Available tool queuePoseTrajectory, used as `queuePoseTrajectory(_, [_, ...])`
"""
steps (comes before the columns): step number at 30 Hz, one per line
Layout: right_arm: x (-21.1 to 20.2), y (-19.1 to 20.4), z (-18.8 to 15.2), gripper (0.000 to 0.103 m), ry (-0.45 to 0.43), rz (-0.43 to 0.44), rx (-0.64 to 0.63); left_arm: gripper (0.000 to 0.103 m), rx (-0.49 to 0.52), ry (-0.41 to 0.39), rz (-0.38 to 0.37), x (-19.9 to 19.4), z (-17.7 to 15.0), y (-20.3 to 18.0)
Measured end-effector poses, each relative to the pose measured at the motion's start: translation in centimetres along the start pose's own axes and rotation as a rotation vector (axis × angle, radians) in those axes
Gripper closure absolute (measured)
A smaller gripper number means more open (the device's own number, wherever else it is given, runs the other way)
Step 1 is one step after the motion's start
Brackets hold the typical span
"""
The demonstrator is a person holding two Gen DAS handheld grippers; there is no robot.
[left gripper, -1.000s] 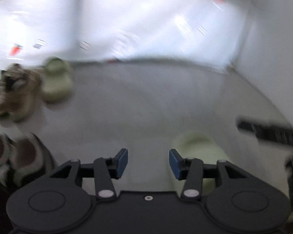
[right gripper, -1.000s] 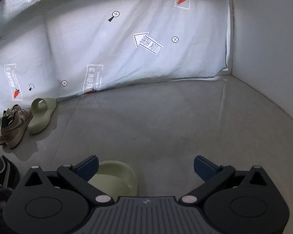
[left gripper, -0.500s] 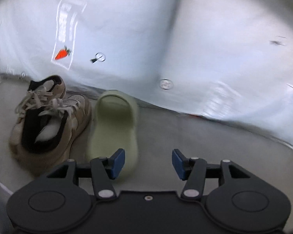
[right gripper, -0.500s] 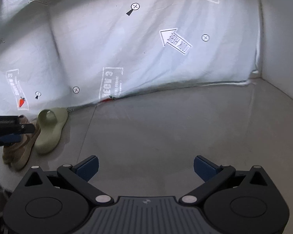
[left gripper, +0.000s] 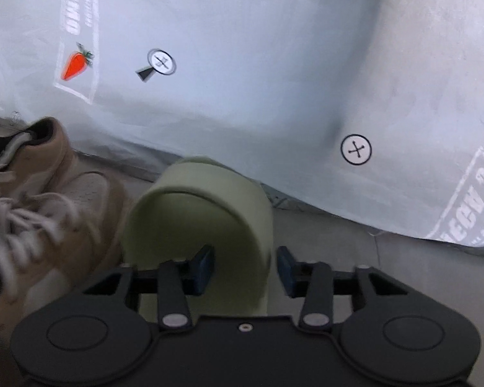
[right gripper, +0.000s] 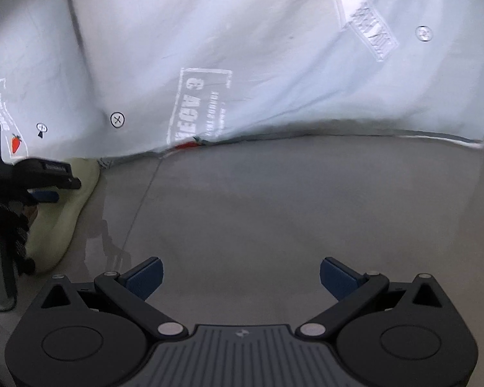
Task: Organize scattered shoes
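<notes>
Floor (right gripper: 274,200) | left gripper (left gripper: 245,269) now over green slide (left gripper: 203,213), jaws closing | right gripper (right gripper: 240,275) spread, empty

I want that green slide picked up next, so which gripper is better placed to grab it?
Left. The left gripper already straddles the green slide's strap side, jaws closing. The right gripper hangs open over bare floor.

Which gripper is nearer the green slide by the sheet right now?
Left. The left gripper straddles the green slide's strap edge, jaws closing; the right gripper hangs open over bare floor, well aside.
</notes>
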State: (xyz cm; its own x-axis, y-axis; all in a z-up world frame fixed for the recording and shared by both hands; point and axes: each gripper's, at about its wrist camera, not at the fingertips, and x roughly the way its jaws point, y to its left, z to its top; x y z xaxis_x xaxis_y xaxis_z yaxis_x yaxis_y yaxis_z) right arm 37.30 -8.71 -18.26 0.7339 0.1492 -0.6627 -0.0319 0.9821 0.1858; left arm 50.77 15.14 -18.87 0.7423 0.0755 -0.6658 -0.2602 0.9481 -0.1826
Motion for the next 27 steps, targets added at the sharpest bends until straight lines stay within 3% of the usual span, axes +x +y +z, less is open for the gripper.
queuePoseTrajectory(4, [1.2,0.9,1.3,0.0,-0.033,0.014,-0.015,0.069,-0.001,0.028,-0.015,-0.4,0.0,0.0])
queuePoseTrajectory(11, [-1.6,1.2,0.7,0.0,-0.031,0.002,-0.01,0.073,0.016,0.093,-0.05,-3.5,-2.3,-1.6])
queuePoseTrajectory(21, [-10.0,-0.3,-2.2,0.0,-0.055,-0.049,0.037,0.073,0.129,0.17,-0.12,-11.2,-9.7,-4.5])
queuePoseTrajectory(27, [-16.9,-2.5,-4.7,0.0,-0.147,-0.082,0.06,0.073,0.157,0.218,-0.188,-16.8,-14.9,-4.6])
